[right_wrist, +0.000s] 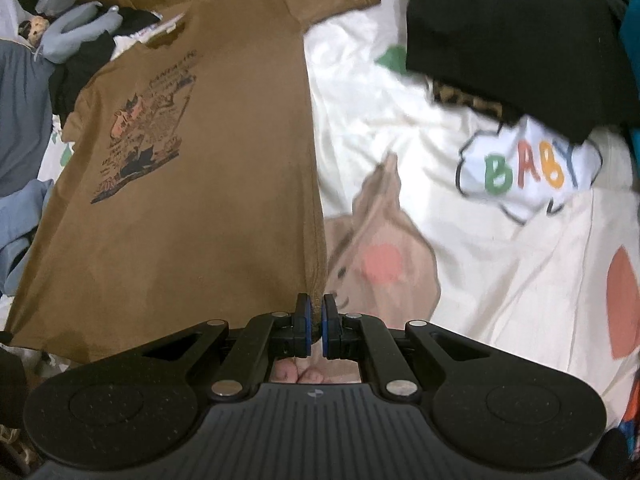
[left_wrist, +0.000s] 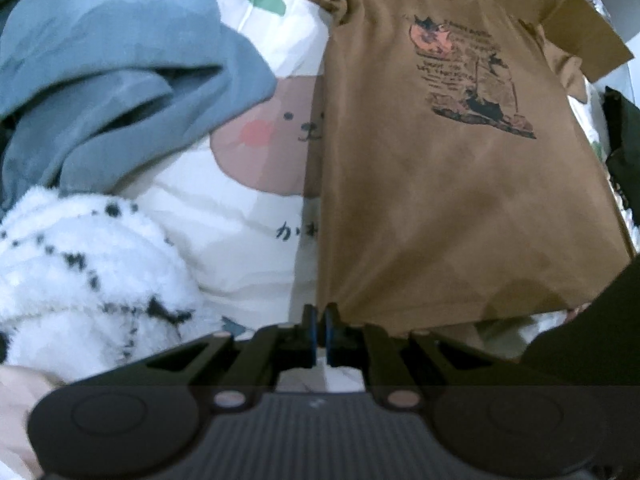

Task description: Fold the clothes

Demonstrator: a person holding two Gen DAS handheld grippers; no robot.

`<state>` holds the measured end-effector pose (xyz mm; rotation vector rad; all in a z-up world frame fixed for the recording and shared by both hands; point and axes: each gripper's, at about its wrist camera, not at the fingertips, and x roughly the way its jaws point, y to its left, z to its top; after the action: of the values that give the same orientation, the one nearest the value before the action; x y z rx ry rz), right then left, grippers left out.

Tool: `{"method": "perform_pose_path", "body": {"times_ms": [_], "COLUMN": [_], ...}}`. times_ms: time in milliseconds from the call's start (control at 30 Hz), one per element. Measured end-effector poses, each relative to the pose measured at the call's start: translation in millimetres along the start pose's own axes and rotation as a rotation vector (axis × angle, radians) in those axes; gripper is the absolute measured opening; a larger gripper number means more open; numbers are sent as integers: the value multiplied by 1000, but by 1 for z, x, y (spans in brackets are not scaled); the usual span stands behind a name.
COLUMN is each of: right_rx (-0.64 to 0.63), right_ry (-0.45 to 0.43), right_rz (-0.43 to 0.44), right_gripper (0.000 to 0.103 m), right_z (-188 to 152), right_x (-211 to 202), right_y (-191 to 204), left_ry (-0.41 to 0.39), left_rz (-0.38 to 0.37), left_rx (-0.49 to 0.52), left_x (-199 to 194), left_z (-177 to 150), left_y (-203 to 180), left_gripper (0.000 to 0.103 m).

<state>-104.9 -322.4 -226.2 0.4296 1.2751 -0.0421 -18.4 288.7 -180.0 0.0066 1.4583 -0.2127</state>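
Cloud word: "BABY" is showing in green, orange and blue letters inside a cloud outline [right_wrist: 528, 170] printed on the white bedsheet [right_wrist: 480, 280], right of the brown T-shirt [right_wrist: 200, 200].
Sheet script: dark Japanese characters [left_wrist: 296, 232] are showing on the bedsheet [left_wrist: 240, 240] just left of the brown T-shirt [left_wrist: 440, 200]; the shirt edge is cutting them off.
Shirt print: lines of dark text are sitting in the chest graphic [left_wrist: 468, 76] on the brown T-shirt, too blurred to read.

The brown T-shirt [left_wrist: 440, 200] covers half the bear face printed on the bedsheet [left_wrist: 240, 208]; its printed lettering is too blurred to read.
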Motion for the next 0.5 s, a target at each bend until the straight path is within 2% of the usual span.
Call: {"method": "perform_pose_path", "body": {"times_ms": [233, 333, 433, 500], "right_rx": [-10, 28, 66, 96], "right_ry": [58, 48, 43, 45], "right_rz": [-12, -35, -50, -40], "right_gripper": [3, 3, 6, 7], "right_z": [-7, -6, -2, 2], "right_x": [19, 30, 35, 33], "right_y": [-2, -9, -15, -19], "left_ry": [33, 47, 84, 75], "left_rz": [15, 0, -22, -20], "left_rx": [-5, -35, -68, -52], "left_x": [19, 36, 47, 44], "left_z": [-4, -3, 0, 1], "left_y": [2, 5, 6, 4], "left_gripper": [4, 4, 7, 13]}}
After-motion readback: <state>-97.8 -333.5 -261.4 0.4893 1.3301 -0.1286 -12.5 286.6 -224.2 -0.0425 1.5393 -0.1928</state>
